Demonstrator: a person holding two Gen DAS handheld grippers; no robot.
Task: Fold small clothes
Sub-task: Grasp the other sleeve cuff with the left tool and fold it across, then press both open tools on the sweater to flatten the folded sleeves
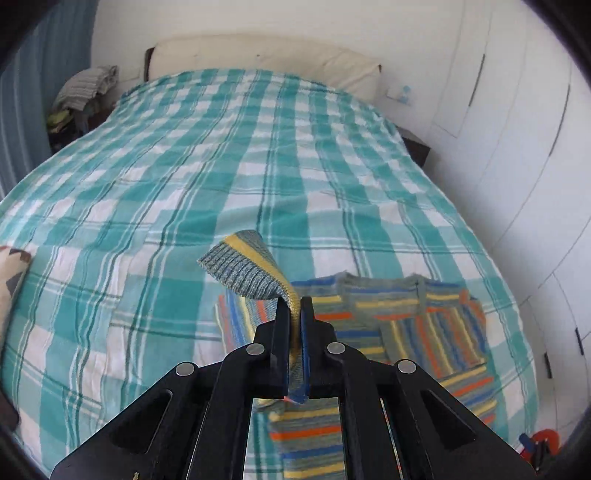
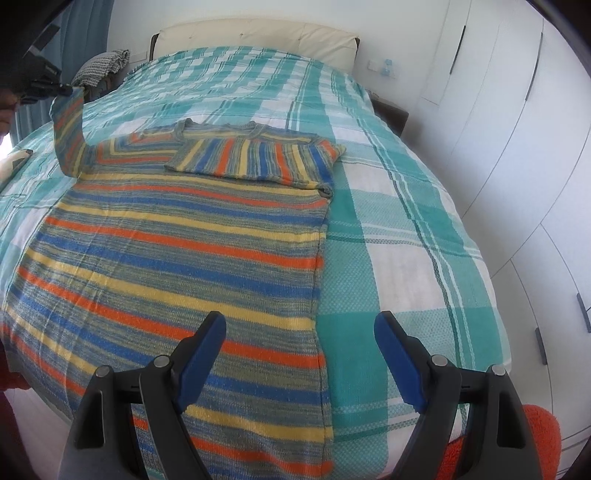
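bright daylight | soft shadows | fisheye bending, dark corners | slight blur

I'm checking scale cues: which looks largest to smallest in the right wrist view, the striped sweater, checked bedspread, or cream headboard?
1. Checked bedspread, filling most of the view.
2. Striped sweater, though nearness to the camera enlarges it.
3. Cream headboard, far off, so likely bigger than it looks.

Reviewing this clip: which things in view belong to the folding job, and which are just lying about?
In the job:
striped sweater
its lifted sleeve, cuff clamped in the left gripper
right gripper, open above the hem
checked bedspread as work surface

Lying about:
pile of clothes beside the bed
patterned cushion
headboard
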